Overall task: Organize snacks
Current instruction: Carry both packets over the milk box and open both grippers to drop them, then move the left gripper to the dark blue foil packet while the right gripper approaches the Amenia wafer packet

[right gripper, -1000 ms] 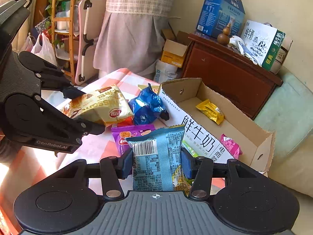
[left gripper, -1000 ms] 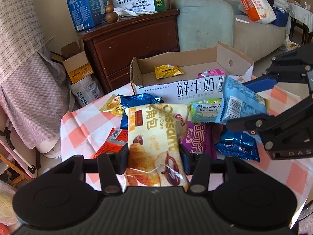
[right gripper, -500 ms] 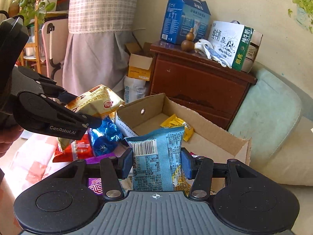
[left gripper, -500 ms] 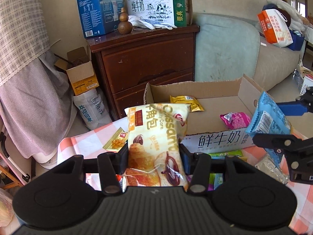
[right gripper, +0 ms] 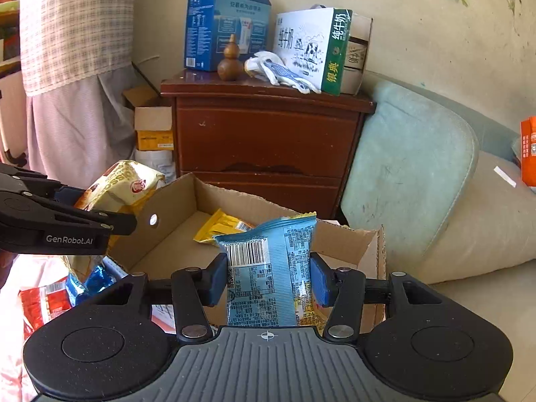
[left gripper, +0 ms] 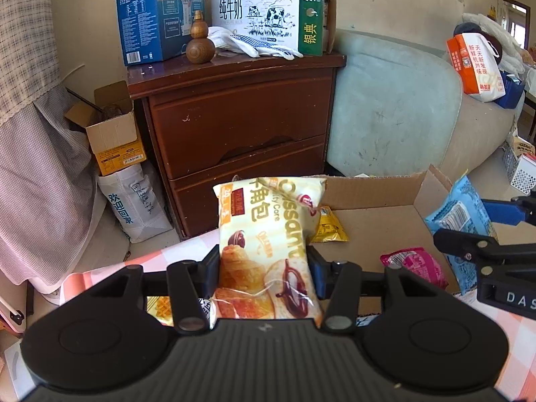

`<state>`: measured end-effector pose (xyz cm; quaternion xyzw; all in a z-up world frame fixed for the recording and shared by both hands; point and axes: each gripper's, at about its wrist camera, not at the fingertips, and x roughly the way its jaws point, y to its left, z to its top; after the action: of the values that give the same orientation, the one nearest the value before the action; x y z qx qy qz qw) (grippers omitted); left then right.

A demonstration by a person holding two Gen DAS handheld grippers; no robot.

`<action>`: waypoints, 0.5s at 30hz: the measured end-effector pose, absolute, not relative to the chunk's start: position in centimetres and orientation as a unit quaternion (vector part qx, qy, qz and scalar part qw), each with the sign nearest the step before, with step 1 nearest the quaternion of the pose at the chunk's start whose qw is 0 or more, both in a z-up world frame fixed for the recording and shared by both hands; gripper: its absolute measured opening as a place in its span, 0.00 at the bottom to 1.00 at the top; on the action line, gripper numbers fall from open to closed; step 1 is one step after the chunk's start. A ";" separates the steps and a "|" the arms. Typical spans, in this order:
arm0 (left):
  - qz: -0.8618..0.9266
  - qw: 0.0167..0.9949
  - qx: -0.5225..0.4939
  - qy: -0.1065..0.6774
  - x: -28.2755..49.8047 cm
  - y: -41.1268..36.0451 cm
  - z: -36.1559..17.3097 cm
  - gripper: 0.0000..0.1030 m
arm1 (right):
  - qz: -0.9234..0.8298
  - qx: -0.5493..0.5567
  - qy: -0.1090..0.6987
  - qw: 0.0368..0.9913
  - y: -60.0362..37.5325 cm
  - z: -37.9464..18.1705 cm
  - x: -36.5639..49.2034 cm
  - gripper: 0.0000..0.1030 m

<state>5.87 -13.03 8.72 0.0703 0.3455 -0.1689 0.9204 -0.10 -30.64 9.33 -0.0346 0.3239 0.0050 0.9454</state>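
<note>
Both grippers have advanced from above the checked table (left gripper: 110, 269) to the cardboard box (right gripper: 174, 244). Box floor is partly hidden. Left gripper (left gripper: 264, 268) clamps the croissant packet (left gripper: 268, 238) — cream-yellow, upright. Right gripper (right gripper: 268, 276) clamps the blue packet (right gripper: 268, 268) — barcode side showing — above the box interior.

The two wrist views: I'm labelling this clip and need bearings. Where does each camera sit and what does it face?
Left wrist: rides the left gripper, facing the cardboard box and the dresser; own jaws clamp the croissant pack; the right gripper enters at right.
Right wrist: rides the right gripper, facing the same box; jaws clamp the blue packet; the left gripper enters at left.
Shared: box, dresser, both snacks.
</note>
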 end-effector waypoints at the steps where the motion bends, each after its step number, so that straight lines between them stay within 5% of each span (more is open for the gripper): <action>1: -0.169 0.920 0.067 0.346 6.3 -13.2 8.6 0.48 | 0.000 -0.035 0.324 0.945 -30.7 9.2 0.1 0.48; 4: -0.169 0.919 0.056 0.351 7.6 -13.6 8.1 0.50 | -0.022 -0.032 0.325 0.945 -31.0 8.5 0.9 0.49; 7: -0.171 0.917 0.048 0.357 7.9 -13.6 7.6 0.65 | -0.038 -0.014 0.332 0.943 -31.4 8.0 1.5 0.54; 15: -0.168 0.916 0.059 0.360 7.4 -11.1 8.8 0.67 | -0.014 0.006 0.340 0.940 -31.0 8.4 1.3 0.60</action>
<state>7.41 -11.07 8.79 0.0586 0.3598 -0.1684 0.9158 1.27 -30.96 8.42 0.0059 0.3396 -0.0138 0.9404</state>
